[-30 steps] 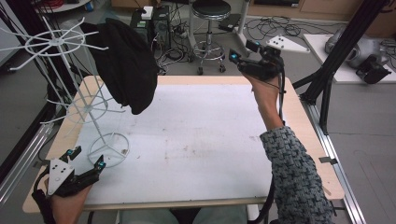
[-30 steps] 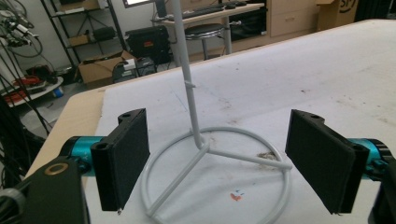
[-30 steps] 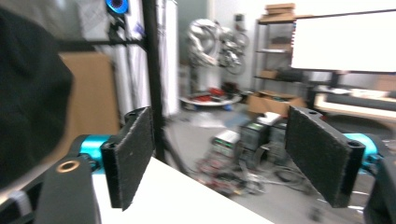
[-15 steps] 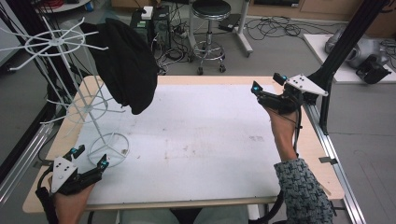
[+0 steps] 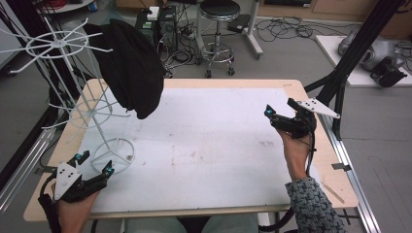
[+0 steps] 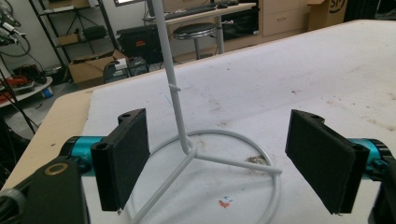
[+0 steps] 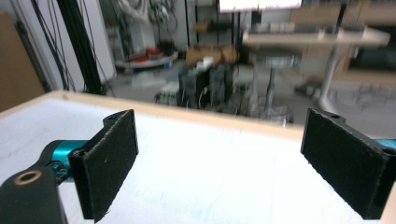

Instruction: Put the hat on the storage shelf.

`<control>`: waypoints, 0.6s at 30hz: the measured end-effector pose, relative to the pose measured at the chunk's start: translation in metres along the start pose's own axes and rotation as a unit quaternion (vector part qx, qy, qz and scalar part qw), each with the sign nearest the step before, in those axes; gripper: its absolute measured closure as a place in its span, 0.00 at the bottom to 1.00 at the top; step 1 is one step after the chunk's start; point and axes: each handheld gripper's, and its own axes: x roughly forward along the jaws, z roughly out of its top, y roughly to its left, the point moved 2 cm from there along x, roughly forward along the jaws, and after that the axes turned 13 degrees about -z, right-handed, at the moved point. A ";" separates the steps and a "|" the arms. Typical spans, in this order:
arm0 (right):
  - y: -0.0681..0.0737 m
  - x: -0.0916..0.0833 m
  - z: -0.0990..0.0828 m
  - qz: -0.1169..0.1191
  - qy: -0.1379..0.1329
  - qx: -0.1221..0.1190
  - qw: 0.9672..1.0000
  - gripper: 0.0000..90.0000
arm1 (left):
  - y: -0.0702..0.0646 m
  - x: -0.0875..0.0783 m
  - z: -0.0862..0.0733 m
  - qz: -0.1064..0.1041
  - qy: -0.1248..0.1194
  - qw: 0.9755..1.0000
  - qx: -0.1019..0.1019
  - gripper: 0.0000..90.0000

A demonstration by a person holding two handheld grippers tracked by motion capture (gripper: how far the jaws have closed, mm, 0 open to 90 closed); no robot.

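The left gripper (image 5: 92, 165) rests at the near left corner of the bench (image 5: 218, 145), jaws spread wide with nothing between them. In the left gripper view, the jaws frame the ring base of a white wire rack (image 6: 205, 163) just ahead. The rack (image 5: 73, 107) rises at the bench's left side, and a black cloth (image 5: 131, 68) hangs from its upper arms. The right gripper (image 5: 282, 119) is held above the bench's right side, jaws also wide and empty, well apart from the rack. A stool (image 5: 218, 12) stands on the floor beyond the bench.
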 end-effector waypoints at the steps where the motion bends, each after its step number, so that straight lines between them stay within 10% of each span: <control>1: 0.000 -0.001 -0.001 -0.005 0.015 0.007 1.000 0.11 | 0.000 0.000 0.000 -0.001 0.002 1.000 0.002 0.24; 18: -0.004 -0.014 -0.050 -0.038 0.026 -0.001 0.999 0.11 | 0.000 0.012 0.001 -0.016 0.003 1.000 -0.005 0.24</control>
